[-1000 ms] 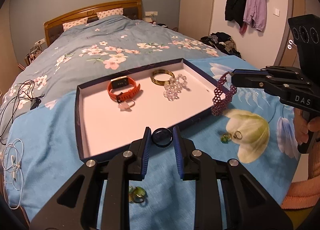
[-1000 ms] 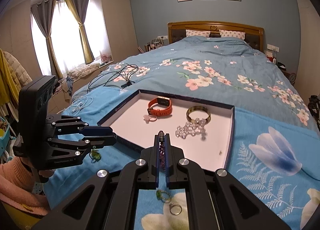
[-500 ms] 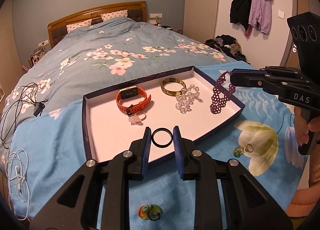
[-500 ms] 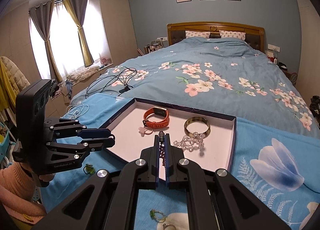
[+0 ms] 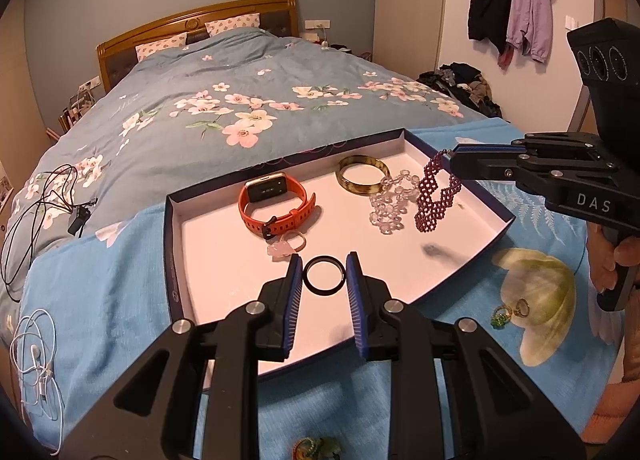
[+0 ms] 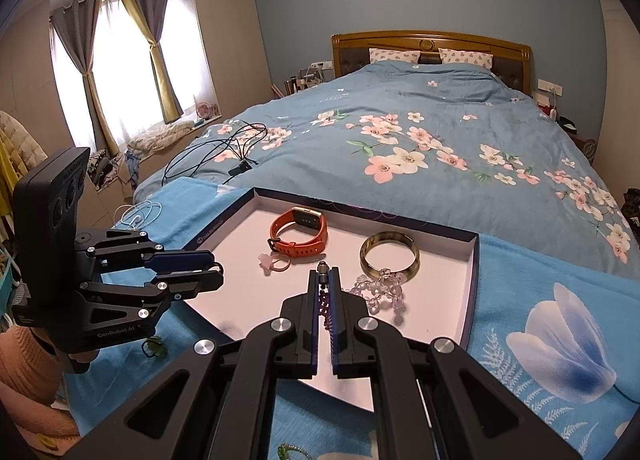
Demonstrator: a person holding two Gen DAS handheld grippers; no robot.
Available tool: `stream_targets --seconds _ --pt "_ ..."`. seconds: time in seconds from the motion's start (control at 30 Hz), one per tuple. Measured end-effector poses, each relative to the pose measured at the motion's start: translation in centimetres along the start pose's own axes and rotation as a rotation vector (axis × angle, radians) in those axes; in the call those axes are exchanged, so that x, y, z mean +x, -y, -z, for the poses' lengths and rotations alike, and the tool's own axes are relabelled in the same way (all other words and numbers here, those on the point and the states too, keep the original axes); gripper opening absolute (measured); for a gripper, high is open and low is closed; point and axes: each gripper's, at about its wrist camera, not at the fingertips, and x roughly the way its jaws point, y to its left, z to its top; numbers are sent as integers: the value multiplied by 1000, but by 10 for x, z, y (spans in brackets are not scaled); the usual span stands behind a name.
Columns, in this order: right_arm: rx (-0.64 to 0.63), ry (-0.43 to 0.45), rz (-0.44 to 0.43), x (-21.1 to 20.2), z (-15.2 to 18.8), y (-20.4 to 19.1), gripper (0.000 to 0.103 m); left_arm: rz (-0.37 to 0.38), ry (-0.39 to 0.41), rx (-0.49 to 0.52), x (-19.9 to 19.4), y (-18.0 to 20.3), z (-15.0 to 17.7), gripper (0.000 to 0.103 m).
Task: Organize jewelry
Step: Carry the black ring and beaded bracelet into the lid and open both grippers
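Left wrist view
- Left gripper (image 5: 324, 280): bottom centre of the frame, jaws clamped on a black ring (image 5: 324, 275), held over the near part of the tray.
- Tray (image 5: 173, 260): shallow box with dark rim and white floor, centre of the frame, lying on the blue bed cover (image 5: 100, 300).
- Watch (image 5: 276, 205): orange strap, in the tray at centre.
- Pink ring (image 5: 286, 246): on the tray floor just below the watch.
- Bangle (image 5: 363, 180): gold-brown, upper right part of the tray.
- Clear beads (image 5: 390, 203): just below and right of the bangle.
- Right gripper (image 5: 456, 167): enters from the right edge, jaws together on a purple bracelet (image 5: 434, 197) that hangs over the tray's right part, beside the clear beads.
- Loose rings (image 5: 510, 310): on the cover at lower right, outside the tray.
- Green piece (image 5: 316, 448): on the cover at the bottom edge.

Right wrist view
- Right gripper (image 6: 325, 274): bottom centre, jaws nearly together with the purple bracelet (image 6: 325, 306) pinched between them.
- Left gripper (image 6: 216, 274): left of the frame, at the tray's left edge; black ring barely seen at its tips.
- Tray (image 6: 474, 272): centre, holding the watch (image 6: 298, 234), pink ring (image 6: 274, 262), bangle (image 6: 390, 256) and clear beads (image 6: 380, 292).
- Cables (image 6: 224, 155): on the bed, upper left of the tray.
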Motion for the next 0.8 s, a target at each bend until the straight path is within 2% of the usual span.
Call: stream_targets --seconds 0.8 --pt "22 -52 -6 36 -6 15 3 -20 -77 -15 41 -7 -8 23"
